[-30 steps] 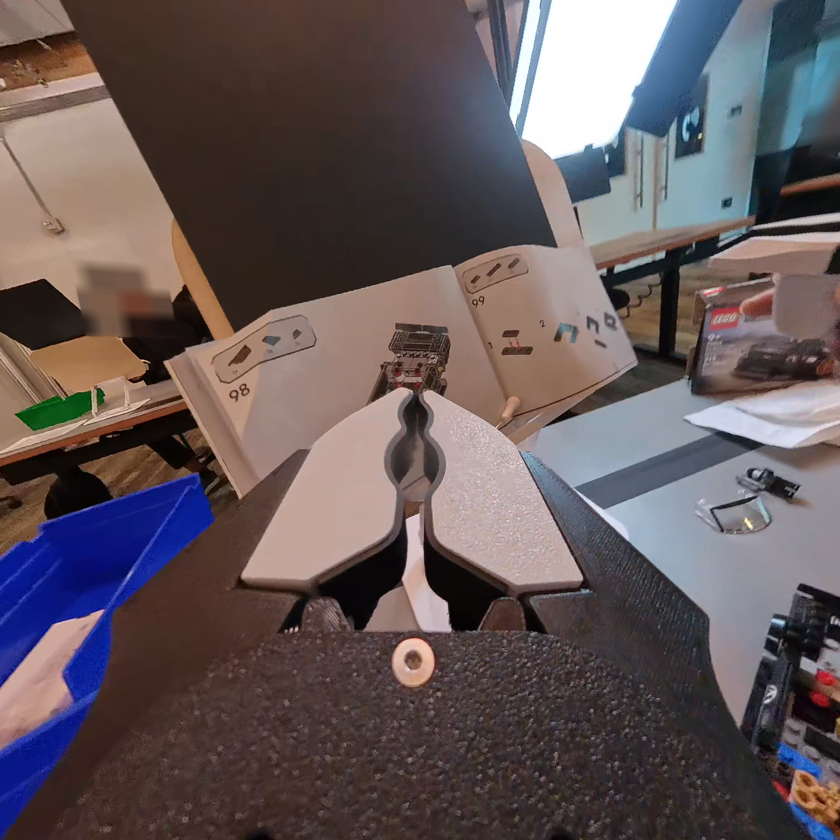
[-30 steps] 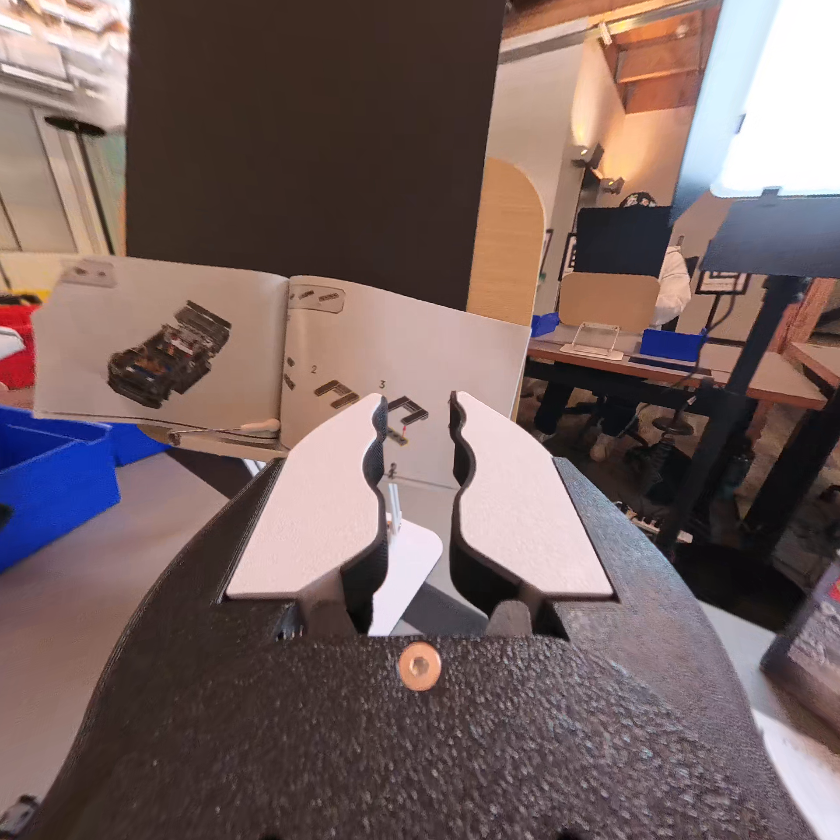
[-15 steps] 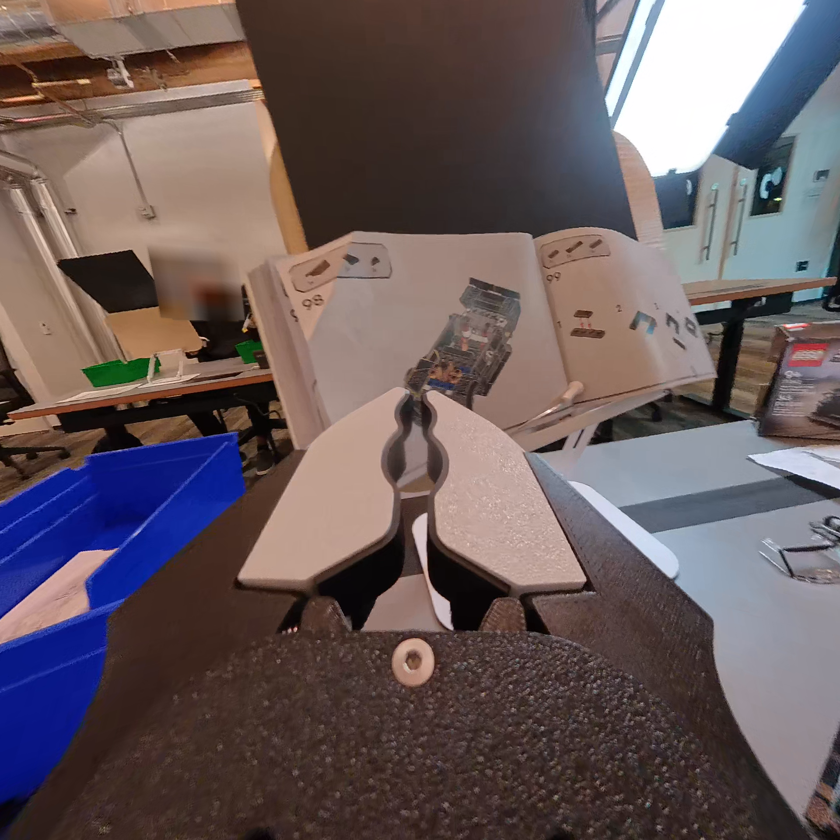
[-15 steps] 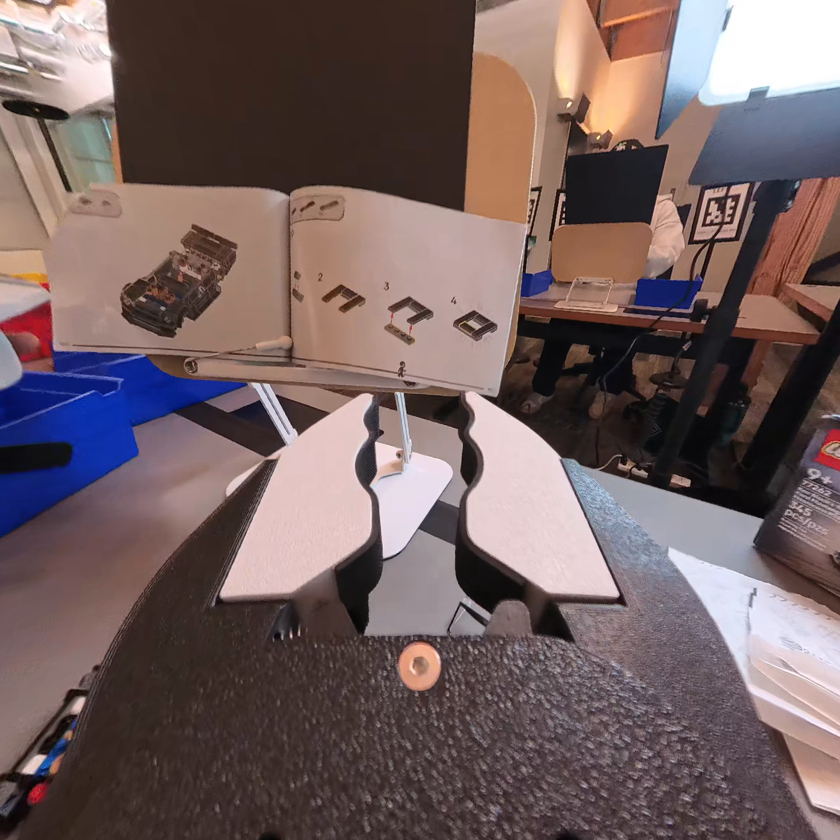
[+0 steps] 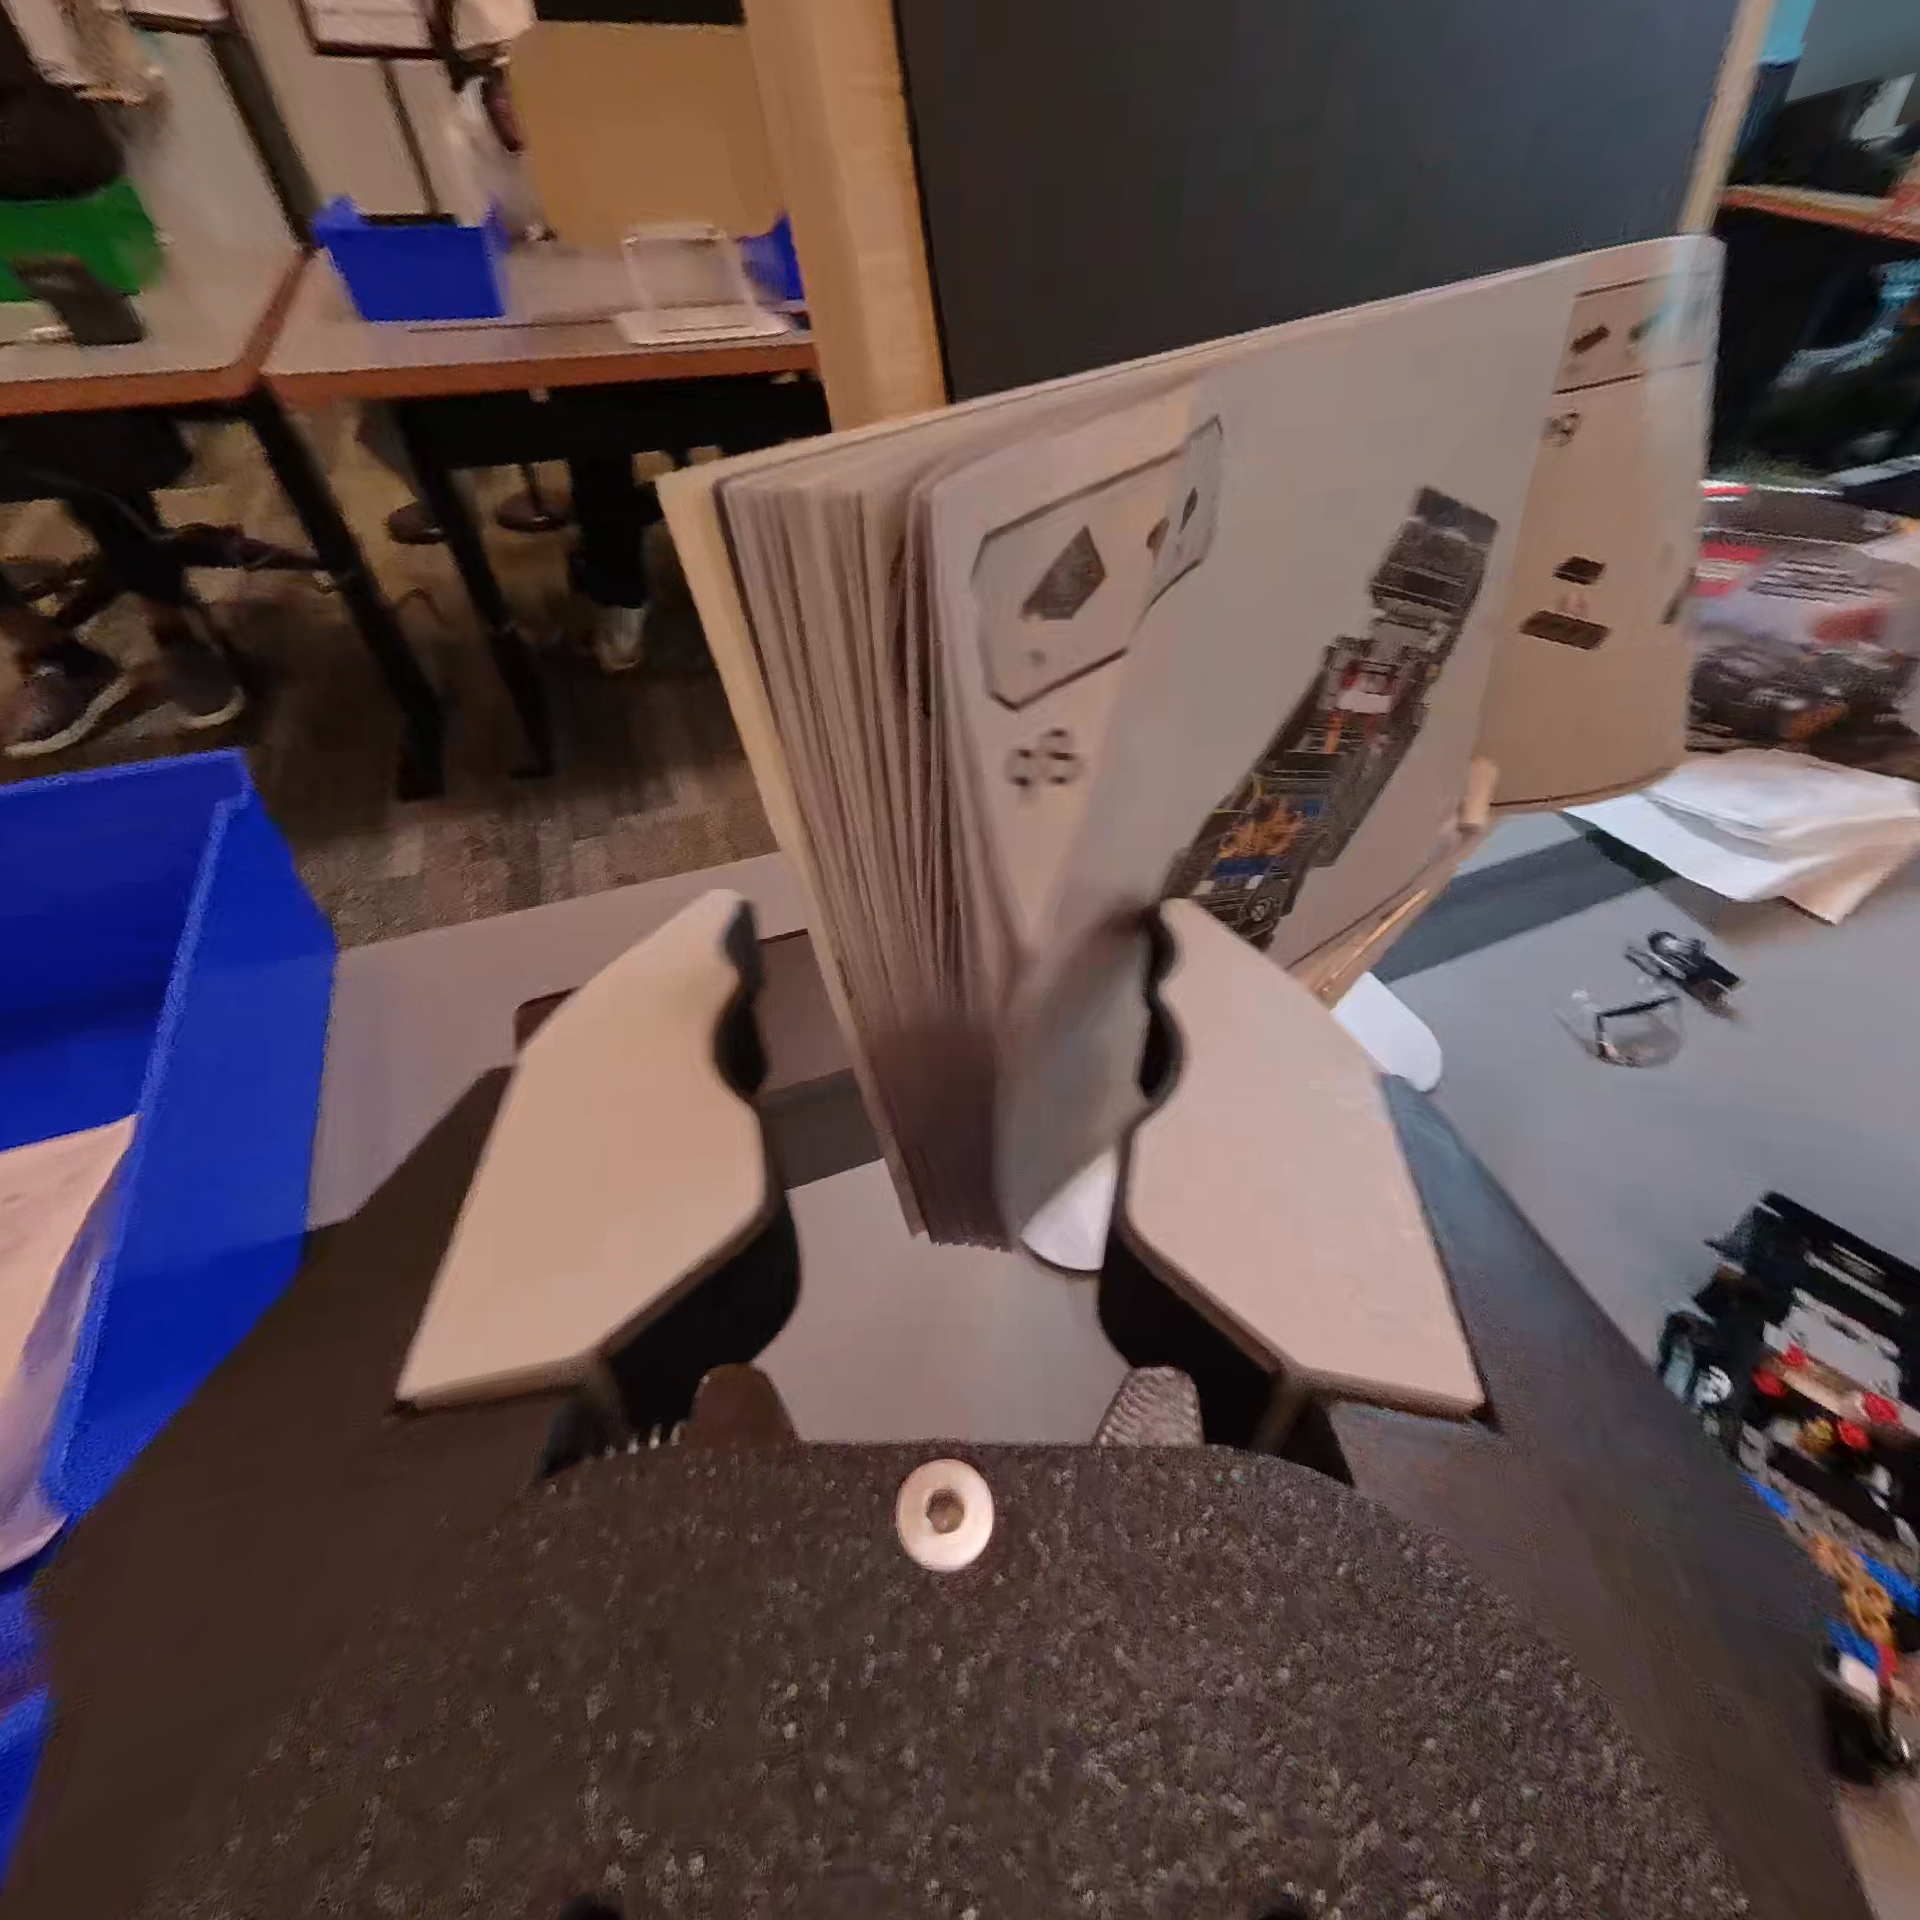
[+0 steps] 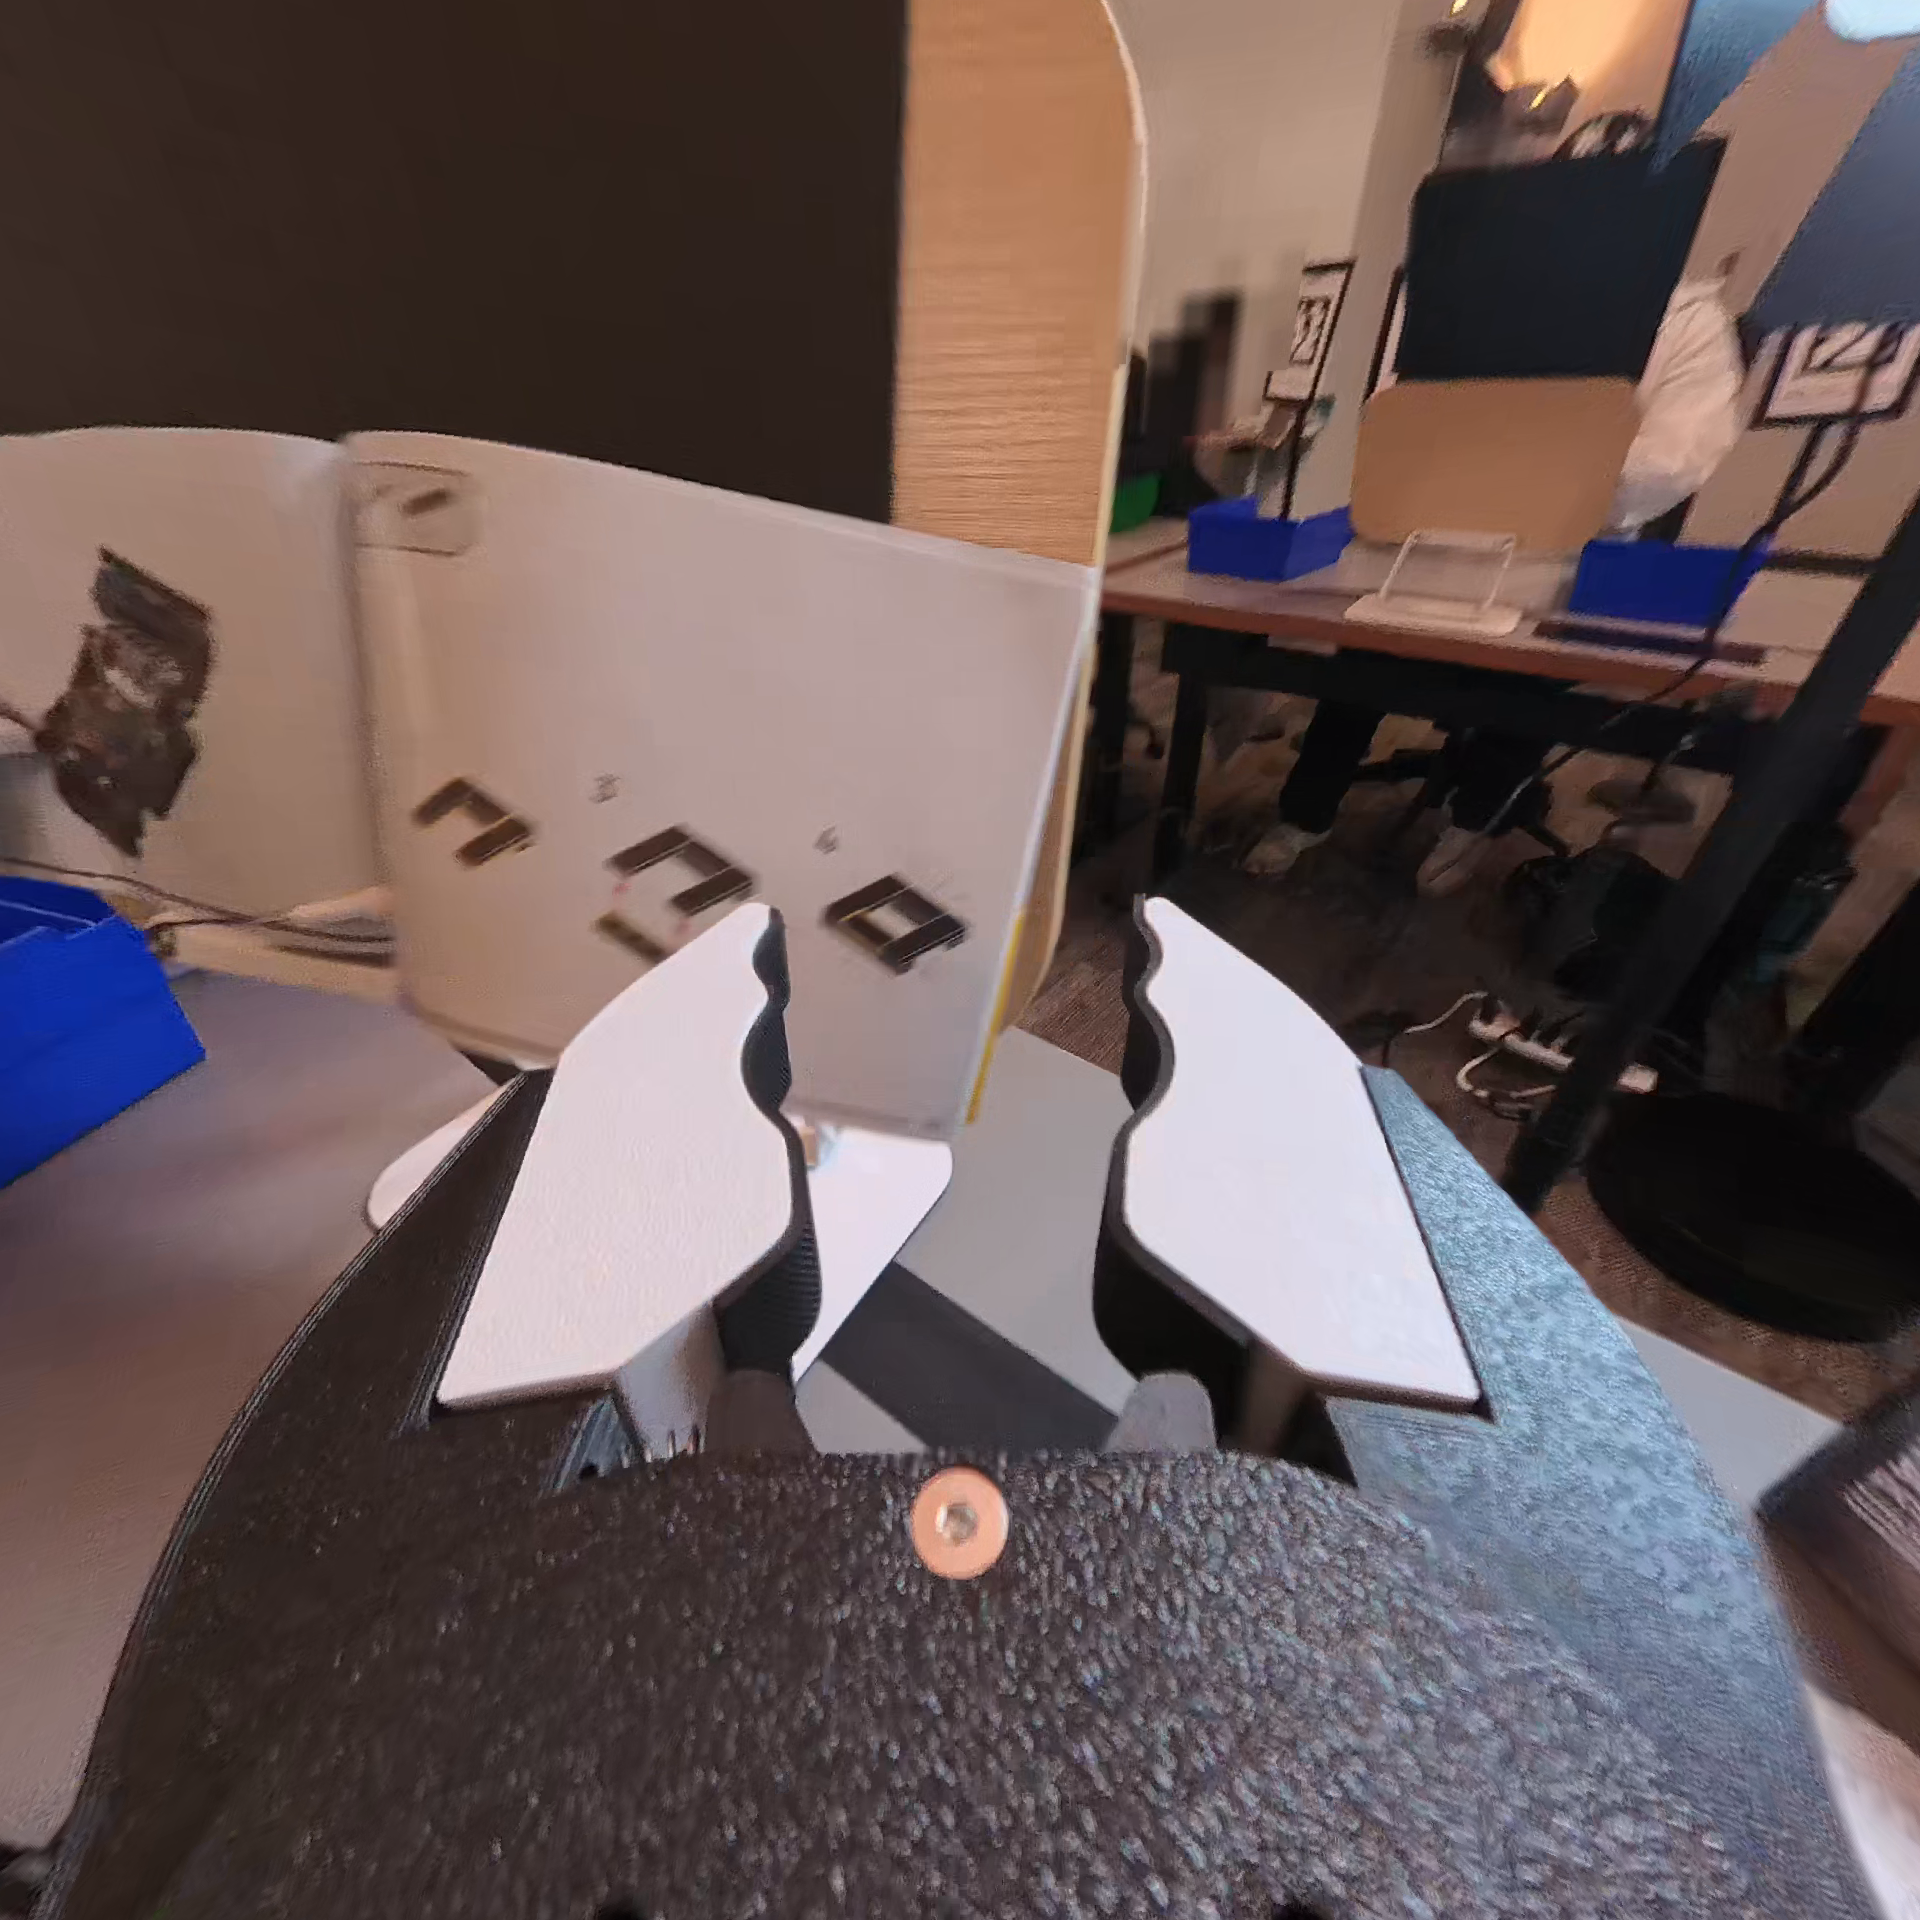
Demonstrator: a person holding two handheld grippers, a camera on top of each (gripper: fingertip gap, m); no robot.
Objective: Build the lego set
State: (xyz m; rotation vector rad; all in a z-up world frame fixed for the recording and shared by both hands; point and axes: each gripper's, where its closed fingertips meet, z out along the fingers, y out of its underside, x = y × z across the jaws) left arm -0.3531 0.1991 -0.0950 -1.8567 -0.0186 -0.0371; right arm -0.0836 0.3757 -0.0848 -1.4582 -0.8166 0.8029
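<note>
While both jaws gape, instruction booklet (image 5: 1226, 665) shows printed diagrams.

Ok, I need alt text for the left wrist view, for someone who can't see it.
The open left tool straddles the left edge of the instruction booklet, which stands propped on the grey table, one blurred page lifted. A blue bin sits at left; a partly built lego car sits at right.
</note>
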